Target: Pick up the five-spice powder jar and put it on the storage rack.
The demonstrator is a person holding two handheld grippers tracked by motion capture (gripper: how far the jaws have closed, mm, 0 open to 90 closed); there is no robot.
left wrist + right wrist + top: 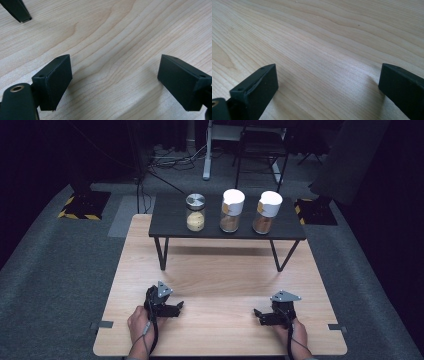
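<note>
On the near part of a light wooden table, a person's hands hold two black grippers. My left gripper lies at the front left with its jaws pointing right. In its own view the left gripper stands open, with bare wood between the pads. My right gripper rests at the front right and points left. The right gripper also has its jaws wide apart, and nothing lies between them. Both sit low on the tabletop.
A low black shelf stands on slanted legs across the table's far half. It carries a silver-lidded jar of yellowish contents and two white-lidded jars of brown contents. A slanted black bar end meets the wood ahead of the left gripper.
</note>
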